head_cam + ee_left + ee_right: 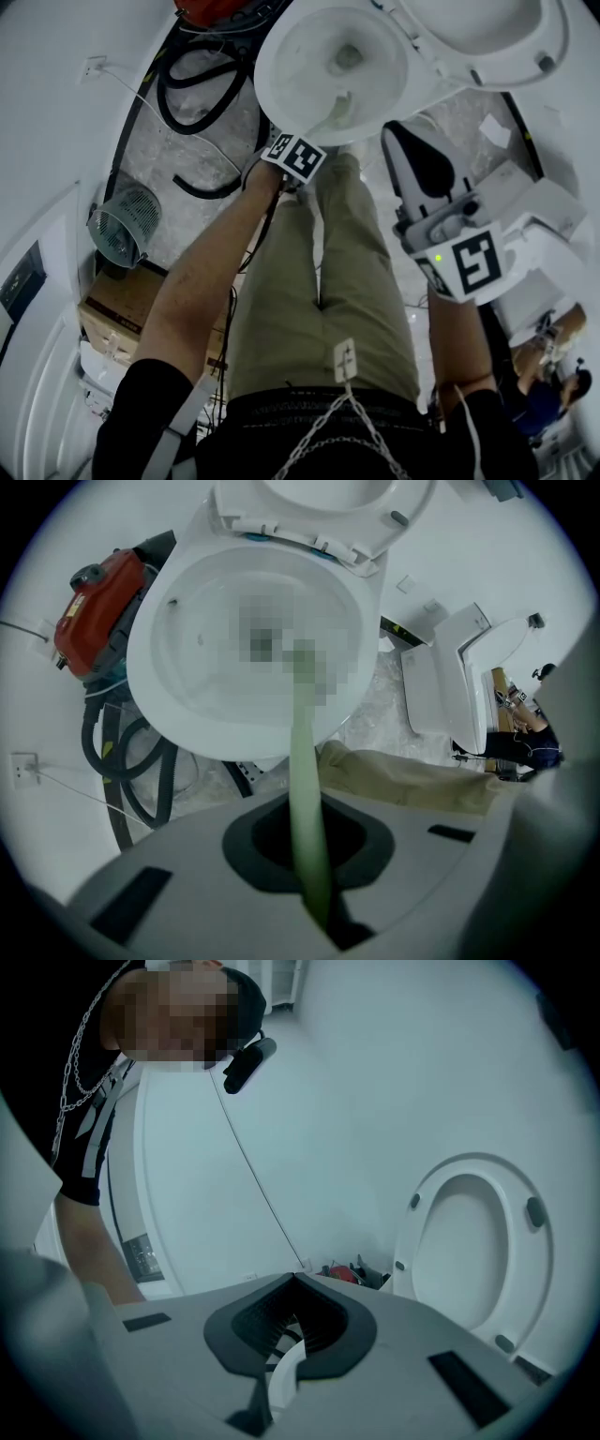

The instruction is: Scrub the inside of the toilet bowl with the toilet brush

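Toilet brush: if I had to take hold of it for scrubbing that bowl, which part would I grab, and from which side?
Grip the upper end of the thin green handle, coming from above at the front of the bowl, as the left gripper does now. The handle is straight and narrow, so jaws close on it, and it slants down into the bowl.

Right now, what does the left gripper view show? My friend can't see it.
The left gripper is shut on a pale green brush handle that reaches into the white toilet bowl, with the seat up. A red machine and black hoses sit at the left.
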Demonstrator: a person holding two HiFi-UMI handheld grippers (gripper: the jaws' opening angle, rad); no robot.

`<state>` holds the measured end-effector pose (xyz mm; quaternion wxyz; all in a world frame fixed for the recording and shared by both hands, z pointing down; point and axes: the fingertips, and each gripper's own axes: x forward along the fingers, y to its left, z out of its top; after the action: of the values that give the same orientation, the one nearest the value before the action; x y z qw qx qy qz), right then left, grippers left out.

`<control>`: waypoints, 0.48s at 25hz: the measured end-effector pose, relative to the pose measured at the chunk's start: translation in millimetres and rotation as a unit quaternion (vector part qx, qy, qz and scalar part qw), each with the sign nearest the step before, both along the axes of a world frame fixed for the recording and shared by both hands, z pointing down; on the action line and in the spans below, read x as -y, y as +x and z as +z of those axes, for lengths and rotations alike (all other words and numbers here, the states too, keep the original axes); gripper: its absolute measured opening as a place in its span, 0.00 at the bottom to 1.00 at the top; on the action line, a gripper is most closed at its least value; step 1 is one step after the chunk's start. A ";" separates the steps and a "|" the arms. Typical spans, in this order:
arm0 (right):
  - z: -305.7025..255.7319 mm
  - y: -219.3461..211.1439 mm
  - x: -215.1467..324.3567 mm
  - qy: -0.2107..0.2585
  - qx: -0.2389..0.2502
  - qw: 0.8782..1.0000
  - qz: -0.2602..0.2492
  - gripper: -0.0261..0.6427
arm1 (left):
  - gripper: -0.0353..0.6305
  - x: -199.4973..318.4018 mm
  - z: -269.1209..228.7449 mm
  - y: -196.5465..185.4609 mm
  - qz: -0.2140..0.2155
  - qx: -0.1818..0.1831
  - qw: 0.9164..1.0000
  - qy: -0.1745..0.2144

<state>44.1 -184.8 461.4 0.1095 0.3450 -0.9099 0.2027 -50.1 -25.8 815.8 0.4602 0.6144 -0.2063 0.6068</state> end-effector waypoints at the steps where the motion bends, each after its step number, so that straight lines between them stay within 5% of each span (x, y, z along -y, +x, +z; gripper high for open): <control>1: 0.1 -1.7 -1.0 0.000 0.000 1.000 0.000 0.04 | 0.05 -1.1 0.5 -5.1 -0.001 0.003 1.000 -0.001; 12: -3.7 -13.9 -9.1 -0.003 0.008 1.000 -0.007 0.04 | 0.05 -3.3 -5.9 -47.6 -0.067 0.020 0.998 -0.009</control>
<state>30.2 -175.7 457.7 0.1049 0.3365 -0.9125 0.2076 -97.7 -22.5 809.9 0.5011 0.5831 -0.2509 0.5881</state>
